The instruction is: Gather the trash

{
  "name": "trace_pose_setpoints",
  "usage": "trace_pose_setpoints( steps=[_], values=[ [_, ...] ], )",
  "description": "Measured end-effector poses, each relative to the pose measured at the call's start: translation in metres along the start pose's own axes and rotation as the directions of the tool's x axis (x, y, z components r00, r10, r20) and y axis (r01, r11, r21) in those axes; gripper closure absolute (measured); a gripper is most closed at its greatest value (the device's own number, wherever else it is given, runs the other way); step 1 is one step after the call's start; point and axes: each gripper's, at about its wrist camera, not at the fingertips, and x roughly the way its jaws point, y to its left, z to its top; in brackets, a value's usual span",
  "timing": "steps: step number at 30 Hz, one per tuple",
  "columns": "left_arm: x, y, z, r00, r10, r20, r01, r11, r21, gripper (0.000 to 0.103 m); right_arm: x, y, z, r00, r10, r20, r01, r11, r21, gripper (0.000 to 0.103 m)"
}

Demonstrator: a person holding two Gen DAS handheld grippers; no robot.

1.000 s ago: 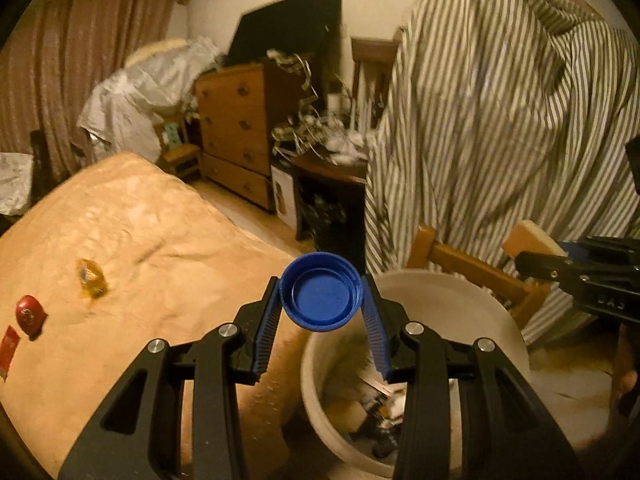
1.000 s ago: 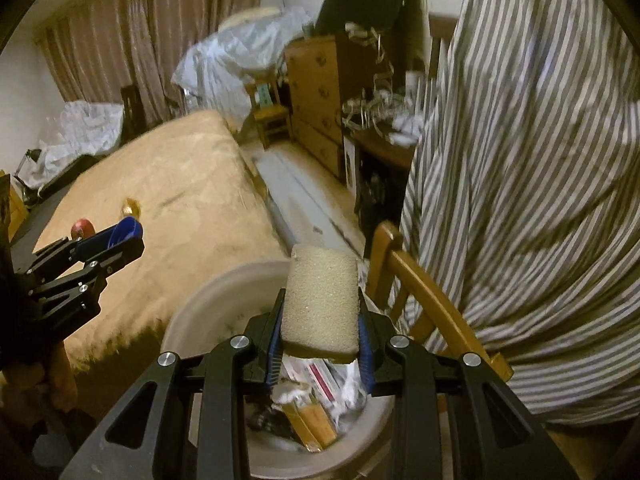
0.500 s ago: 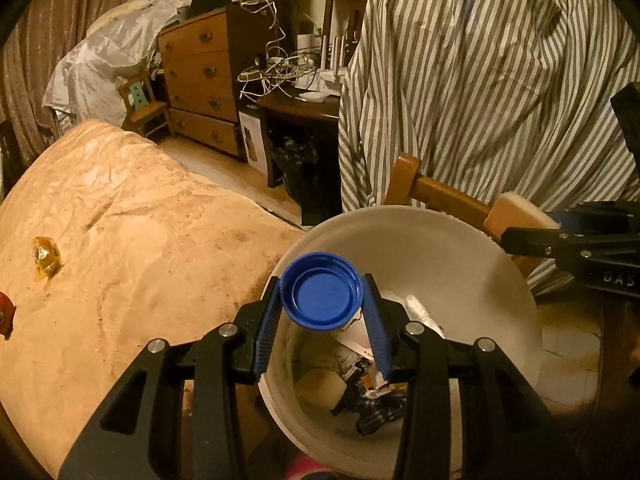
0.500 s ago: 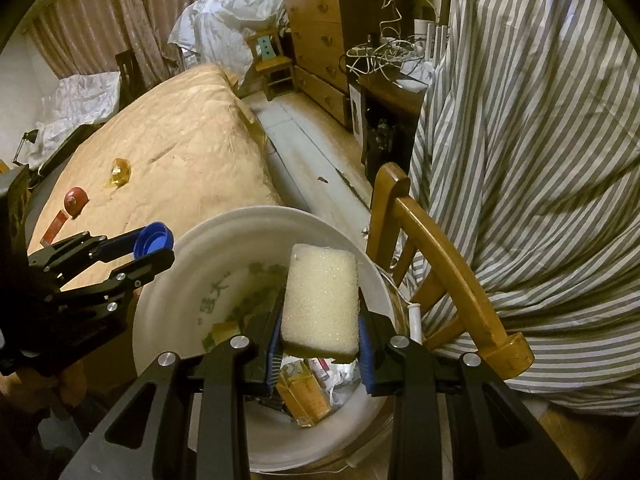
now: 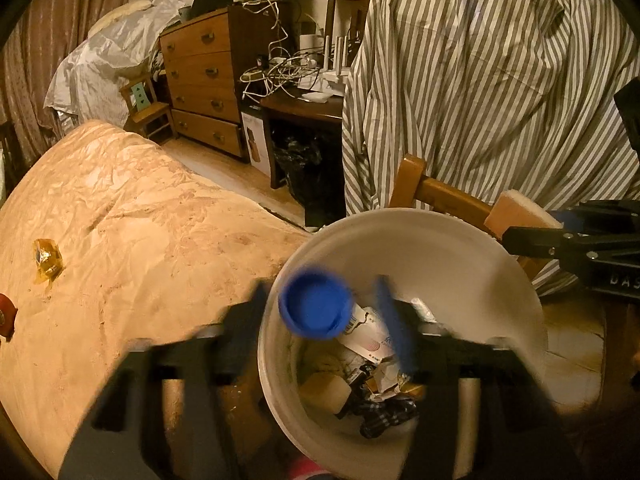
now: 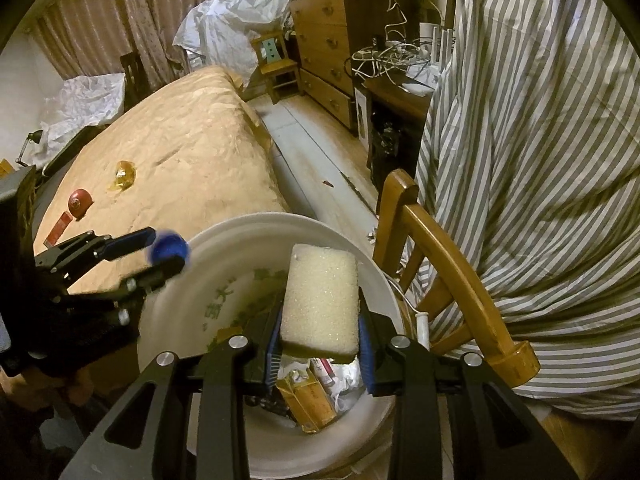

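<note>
A dim, warm-lit bedroom holds a bed with a crumpled tan quilt [image 5: 132, 240], a wooden chest of drawers [image 5: 202, 80] against the far wall, and a grey-and-white striped sheet [image 5: 488, 80] draped over furniture on the right. Beside the bed stands a round white plastic bin [image 5: 432, 248], partly filled with crumpled wrappers and small cartons, and a curved wooden chair back [image 6: 448, 256] rises just behind its rim. The left gripper [image 5: 320, 312], motion-blurred, hangs over the bin's near side; its jaws have just been opening, and the round blue plastic bottle cap [image 5: 316, 305] sits between them over the bin's mouth, clear of the right finger, though blur hides whether it touches the left one. The right gripper [image 6: 318, 346] is over the bin as well; its jaws have also just been opening, with the pale yellow rectangular sponge [image 6: 320, 300] upright between the blue pads, gaps showing on both sides. On the quilt, well apart from the bin, lie a crinkled amber wrapper [image 5: 47, 256] and a small red round object [image 6: 80, 201].
</note>
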Motion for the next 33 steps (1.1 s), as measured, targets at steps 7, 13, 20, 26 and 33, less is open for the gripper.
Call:
trace_pose_setpoints(
  steps=[7,13,20,26,33],
  values=[
    [0.001,0.001,-0.001,1.0,0.012,0.004,-0.012,1.0,-0.001,0.03,-0.004,0.0,0.003,1.0,0.01,0.015,-0.01,1.0,0.009,0.058],
    [-0.001,0.002,-0.002,1.0,0.011,0.009,-0.011,1.0,-0.004,0.03,-0.008,0.001,0.003,0.999,0.007,0.032,-0.007,1.0,0.007,0.058],
    [-0.031,0.006,-0.01,0.997,0.006,0.073,-0.007,1.0,0.01,0.02,-0.046,0.023,-0.012,0.991,-0.01,0.131,0.014,1.0,-0.025,0.043],
    [-0.073,0.016,-0.03,0.99,-0.027,0.14,0.025,1.0,0.016,0.007,-0.1,0.043,-0.052,0.965,-0.052,0.258,0.057,0.998,-0.011,0.023],
    [-0.125,0.013,-0.061,0.972,-0.075,0.223,0.067,0.997,0.042,0.006,-0.16,0.077,-0.132,0.922,-0.086,0.378,0.083,0.996,0.026,0.005]
  ],
)
